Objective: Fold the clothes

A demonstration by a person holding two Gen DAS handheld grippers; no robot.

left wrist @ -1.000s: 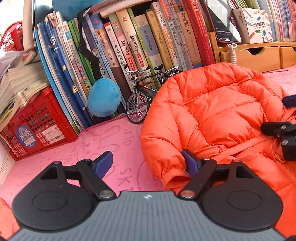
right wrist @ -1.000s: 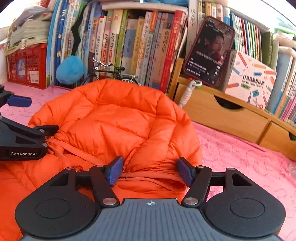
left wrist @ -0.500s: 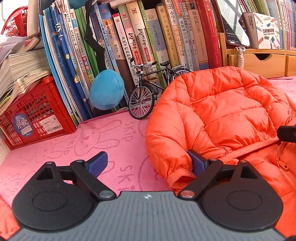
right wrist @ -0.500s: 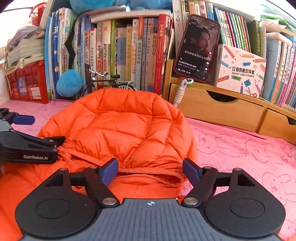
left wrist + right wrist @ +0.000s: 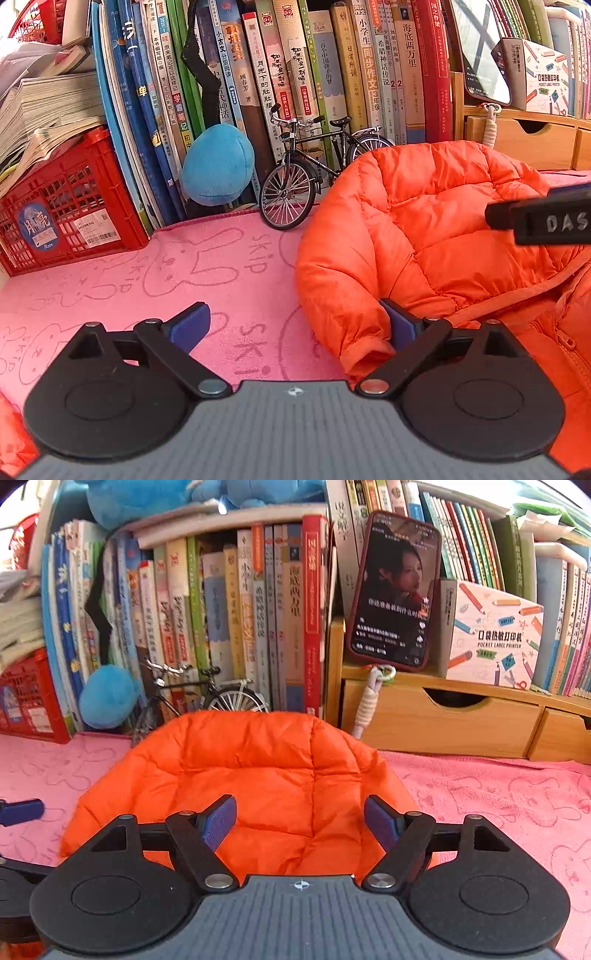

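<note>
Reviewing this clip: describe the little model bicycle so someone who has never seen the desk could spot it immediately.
Start at the row of upright books along the back of the pink cloth. At their foot stands the model bicycle, between the blue plush ball and the orange down jacket. It is the only black, thin-framed, spoked-wheeled thing among soft or boxy neighbours.

Jacket before the books

The jacket (image 5: 258,775) lies on the table (image 5: 498,797); behind it stand the bicycle (image 5: 314,173) and books (image 5: 280,74), crate (image 5: 66,206) far left.
</note>
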